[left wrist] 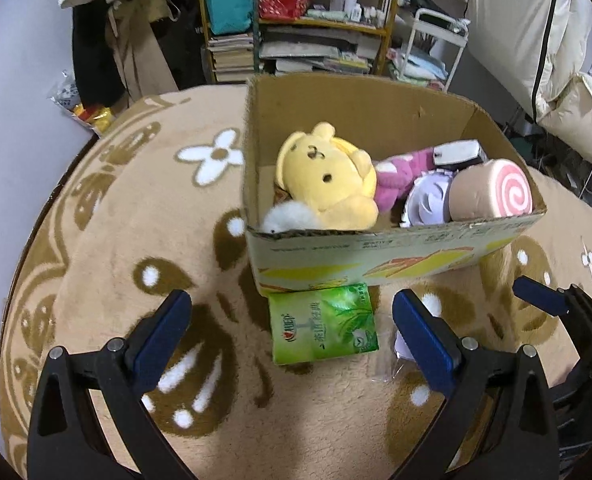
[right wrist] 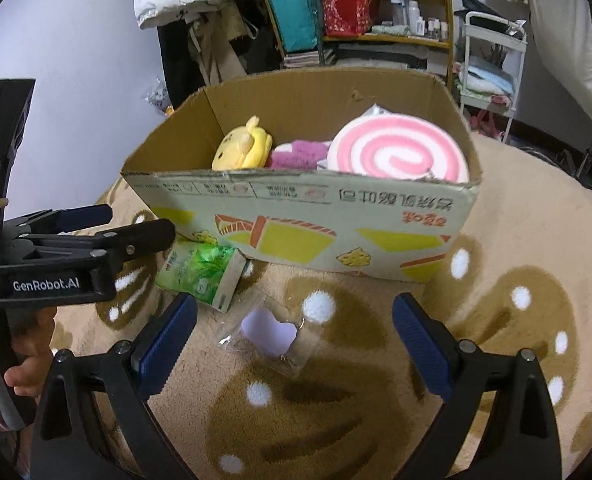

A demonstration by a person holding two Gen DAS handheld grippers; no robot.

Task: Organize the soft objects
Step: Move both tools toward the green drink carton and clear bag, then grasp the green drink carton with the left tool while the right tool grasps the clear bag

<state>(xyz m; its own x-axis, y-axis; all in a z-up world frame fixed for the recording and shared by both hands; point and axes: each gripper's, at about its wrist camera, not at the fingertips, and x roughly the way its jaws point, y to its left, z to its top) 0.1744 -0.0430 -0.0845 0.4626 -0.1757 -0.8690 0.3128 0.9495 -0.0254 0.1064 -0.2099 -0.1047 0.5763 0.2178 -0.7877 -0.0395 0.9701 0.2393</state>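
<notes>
An open cardboard box (left wrist: pixel 376 256) stands on the blanket and holds a yellow bear plush (left wrist: pixel 328 176), a pink plush (left wrist: pixel 396 176), a white fluffy toy (left wrist: pixel 291 218) and a pink swirl roll cushion (left wrist: pixel 496 188). A green tissue pack (left wrist: pixel 323 324) lies against the box's front wall, just ahead of my open left gripper (left wrist: pixel 291 300). My right gripper (right wrist: pixel 296 304) is open over a lilac heart-shaped pad in a clear bag (right wrist: pixel 269 334), which lies between its fingers. The tissue pack (right wrist: pixel 201 272) and the box (right wrist: pixel 296 216) also show in the right wrist view.
A beige patterned blanket (left wrist: pixel 135 208) covers the surface. In the right wrist view a hand (right wrist: pixel 23 376) holds the left gripper (right wrist: pixel 140 220) at the left edge. Shelves with books and bags (left wrist: pixel 296 20), hanging coats and a white trolley (left wrist: pixel 436 40) stand behind.
</notes>
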